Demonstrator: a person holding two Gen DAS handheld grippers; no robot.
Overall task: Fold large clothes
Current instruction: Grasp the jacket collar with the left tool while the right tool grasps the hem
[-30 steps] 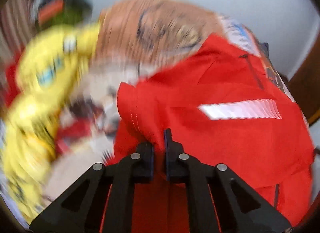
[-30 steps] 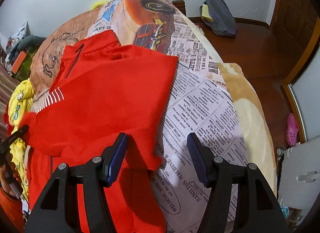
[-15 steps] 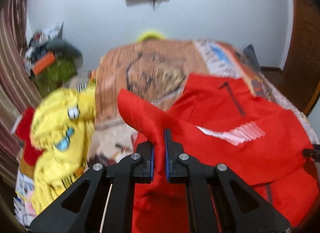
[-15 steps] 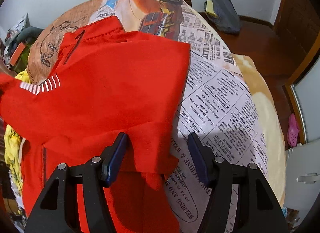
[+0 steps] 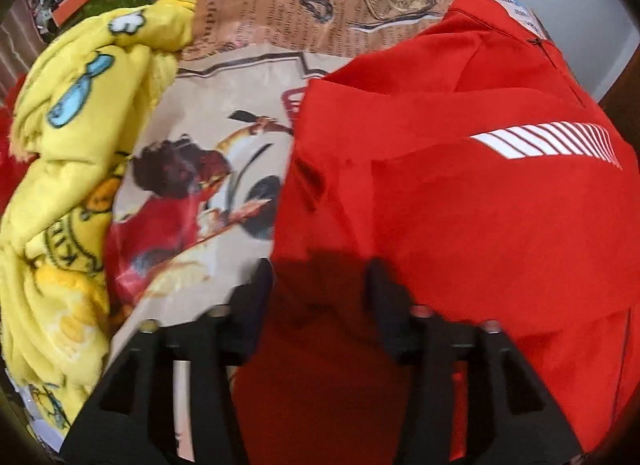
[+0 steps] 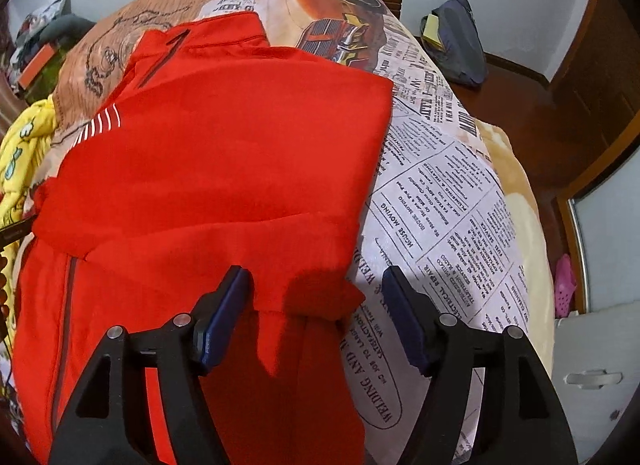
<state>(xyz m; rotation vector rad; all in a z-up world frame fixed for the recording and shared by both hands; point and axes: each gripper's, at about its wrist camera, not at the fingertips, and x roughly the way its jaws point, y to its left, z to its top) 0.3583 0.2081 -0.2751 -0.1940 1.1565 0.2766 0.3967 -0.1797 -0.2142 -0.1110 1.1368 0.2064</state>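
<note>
Two grippers, left (image 5: 320,277) and right (image 6: 316,285), jaws apart over smooth red garment (image 6: 224,161); newsprint-patterned bedspread (image 6: 440,185)

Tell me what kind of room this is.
Most likely a bedroom in a home. The red garment is spread on a bed covered with a newspaper-print bedspread, a yellow cartoon blanket is bunched at one side, and a pink slipper sits on the wooden floor.

My red jacket (image 6: 224,153) is smooth matt cloth with glossy white stripes (image 5: 548,141). The printed sheet (image 6: 436,185) under it looks soft and matt. The yellow blanket (image 5: 72,153) at left is fuzzy fleece. My grippers' arms are matt black plastic.
</note>
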